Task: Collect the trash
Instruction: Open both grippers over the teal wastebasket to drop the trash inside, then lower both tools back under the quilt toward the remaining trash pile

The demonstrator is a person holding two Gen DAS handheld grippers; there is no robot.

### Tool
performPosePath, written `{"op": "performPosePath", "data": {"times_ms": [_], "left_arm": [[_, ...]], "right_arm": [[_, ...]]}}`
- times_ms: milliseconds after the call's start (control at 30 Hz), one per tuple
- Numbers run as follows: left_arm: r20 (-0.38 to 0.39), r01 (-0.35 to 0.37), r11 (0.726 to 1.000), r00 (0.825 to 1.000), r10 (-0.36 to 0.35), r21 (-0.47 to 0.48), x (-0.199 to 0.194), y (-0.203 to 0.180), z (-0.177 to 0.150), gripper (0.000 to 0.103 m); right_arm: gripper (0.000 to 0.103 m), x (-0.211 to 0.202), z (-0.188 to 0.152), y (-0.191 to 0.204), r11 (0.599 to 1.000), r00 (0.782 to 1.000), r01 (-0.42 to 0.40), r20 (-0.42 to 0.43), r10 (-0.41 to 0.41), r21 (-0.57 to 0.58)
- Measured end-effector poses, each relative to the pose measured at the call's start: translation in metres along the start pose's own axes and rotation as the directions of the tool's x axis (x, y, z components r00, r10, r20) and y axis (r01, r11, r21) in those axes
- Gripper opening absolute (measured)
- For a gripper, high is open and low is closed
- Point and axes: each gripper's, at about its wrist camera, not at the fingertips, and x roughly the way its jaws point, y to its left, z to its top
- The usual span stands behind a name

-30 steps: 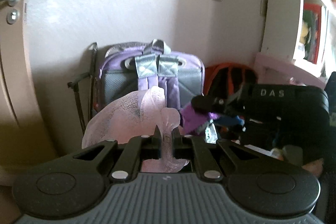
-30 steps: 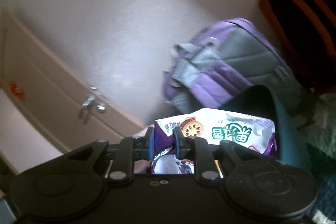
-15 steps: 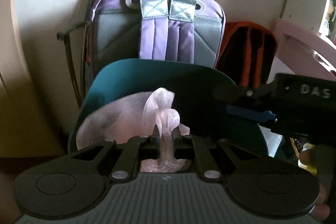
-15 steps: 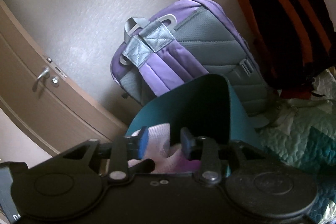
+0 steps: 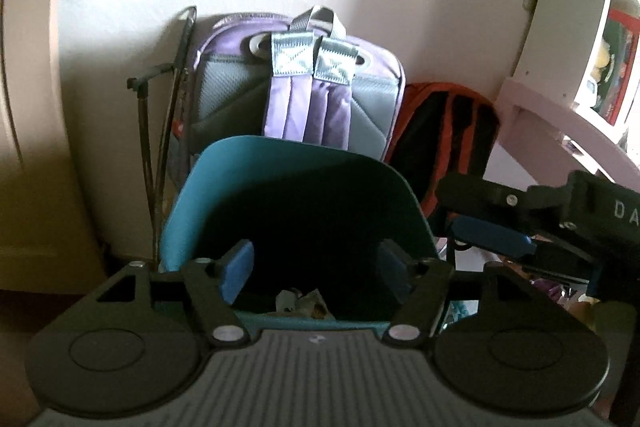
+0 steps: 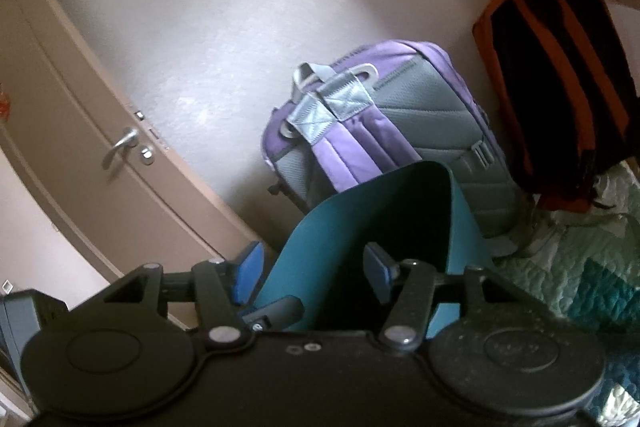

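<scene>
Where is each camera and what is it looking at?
Left wrist: sits on the left hand-held gripper, looking forward and down into the teal bin; its open fingers show, plus the right hand-held gripper at right.
Right wrist: sits on the right hand-held gripper, tilted, facing the bin and the door; its open fingers show.
Both share: the bin, the purple backpack, the orange-black backpack and the wall.
</scene>
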Motion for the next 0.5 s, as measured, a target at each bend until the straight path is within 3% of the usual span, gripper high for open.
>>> {"op": "performPosePath", "data": {"times_ms": [333,500], "left_arm": [[0.022,-0.019,1.0,1.0,0.019,0.024,-0.065,0.001,-0.036,0.08],[0.043,-0.022,0.999,0.999,0.021,0.033,-0.098,0.011,-0.061,0.086]], "right_arm": [[0.057,-0.063,-0.031,0.049,0.978,1.0,-0.006,0.028,0.012,-0.209],[0.057,-0.084,-0.062,0.072,0.929,0.999,-0.031,-0.001,0.032,-0.37]]}}
